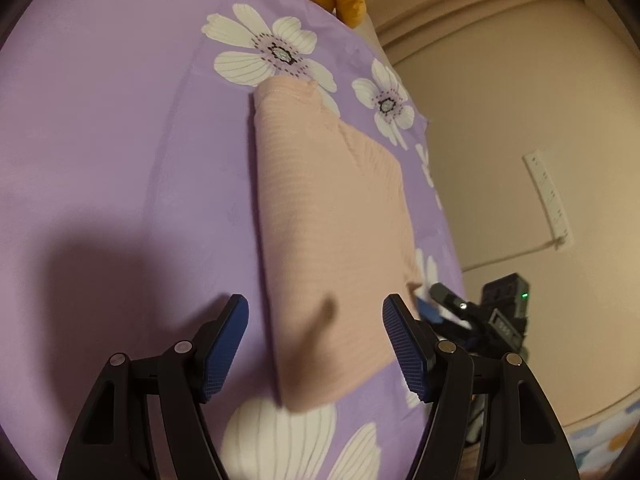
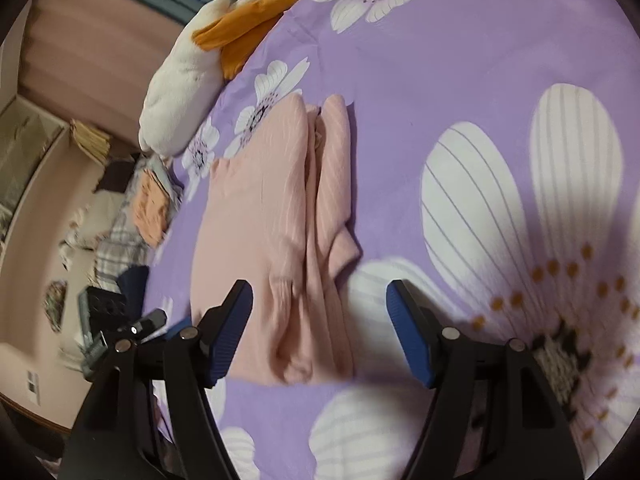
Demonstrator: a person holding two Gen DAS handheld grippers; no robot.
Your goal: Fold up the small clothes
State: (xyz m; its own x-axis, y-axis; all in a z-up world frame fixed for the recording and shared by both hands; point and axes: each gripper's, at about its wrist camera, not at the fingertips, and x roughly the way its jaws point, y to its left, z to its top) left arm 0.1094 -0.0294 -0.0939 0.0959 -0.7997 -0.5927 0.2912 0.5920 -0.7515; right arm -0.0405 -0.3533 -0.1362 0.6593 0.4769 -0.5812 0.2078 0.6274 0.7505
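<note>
A pale pink ribbed garment lies folded in a long strip on the purple flowered bedsheet. My left gripper is open and empty, its jaws spread just above the garment's near end. In the right wrist view the same garment shows stacked folds and a sleeve on top. My right gripper is open and empty above its near end. The right gripper's body also shows in the left wrist view at the bed's right edge.
A white and orange plush toy lies at the far end of the bed. A pile of other clothes sits on the floor beyond the bed's edge. A wall with a white power strip is to the right.
</note>
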